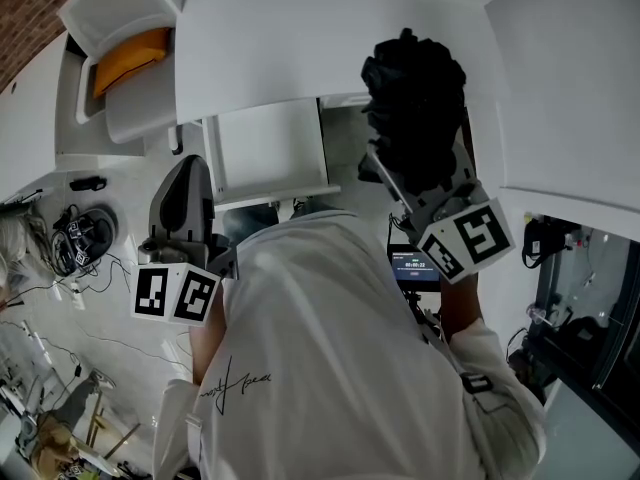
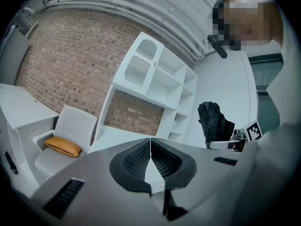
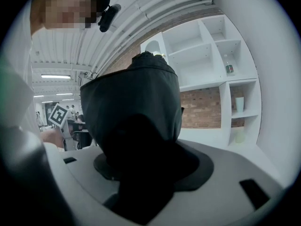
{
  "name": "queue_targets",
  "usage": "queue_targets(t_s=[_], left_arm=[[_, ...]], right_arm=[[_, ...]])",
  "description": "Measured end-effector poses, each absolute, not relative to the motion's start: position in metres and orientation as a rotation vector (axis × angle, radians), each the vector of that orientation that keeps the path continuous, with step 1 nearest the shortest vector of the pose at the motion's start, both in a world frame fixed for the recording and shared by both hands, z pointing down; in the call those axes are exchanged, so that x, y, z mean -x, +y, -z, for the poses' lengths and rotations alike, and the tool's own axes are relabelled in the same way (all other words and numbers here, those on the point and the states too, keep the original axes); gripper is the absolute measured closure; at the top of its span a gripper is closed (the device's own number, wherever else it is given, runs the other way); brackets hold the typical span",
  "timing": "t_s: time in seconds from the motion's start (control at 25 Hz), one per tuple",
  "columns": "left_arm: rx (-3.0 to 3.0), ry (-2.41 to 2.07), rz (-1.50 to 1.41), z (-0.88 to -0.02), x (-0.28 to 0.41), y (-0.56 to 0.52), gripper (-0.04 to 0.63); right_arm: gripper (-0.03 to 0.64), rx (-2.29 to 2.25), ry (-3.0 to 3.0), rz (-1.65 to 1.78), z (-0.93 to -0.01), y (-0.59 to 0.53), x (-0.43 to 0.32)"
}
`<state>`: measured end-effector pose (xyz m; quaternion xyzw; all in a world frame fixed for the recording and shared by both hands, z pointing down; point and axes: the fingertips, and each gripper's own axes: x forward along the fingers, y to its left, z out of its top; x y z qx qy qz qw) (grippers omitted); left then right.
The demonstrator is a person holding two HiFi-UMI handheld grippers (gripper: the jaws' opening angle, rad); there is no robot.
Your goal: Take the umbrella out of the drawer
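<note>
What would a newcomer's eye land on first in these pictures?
The black bundled umbrella stands out most, clamped in the right gripper and held up before white shelving. Next comes the orange cushion on the white chair at the head view's upper left; the left gripper is shut on nothing.

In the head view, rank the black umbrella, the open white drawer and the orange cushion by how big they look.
Largest: black umbrella, but the right gripper holds it up nearer the camera, so its lead is unsure.
Next: open white drawer.
Smallest, clearly: orange cushion.
</note>
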<state>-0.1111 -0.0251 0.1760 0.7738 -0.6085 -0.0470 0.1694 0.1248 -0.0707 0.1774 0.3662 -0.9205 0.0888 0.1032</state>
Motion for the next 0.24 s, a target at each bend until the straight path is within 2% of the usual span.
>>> queue_targets(t_s=[0.24], left_arm=[[-2.196, -1.734, 0.143, -0.1741, 0.112, -0.0222, 0.578]], right_arm=[[0.37, -1.073, -2.721, -0.249, -0.1742, -0.0689, -0.1242]])
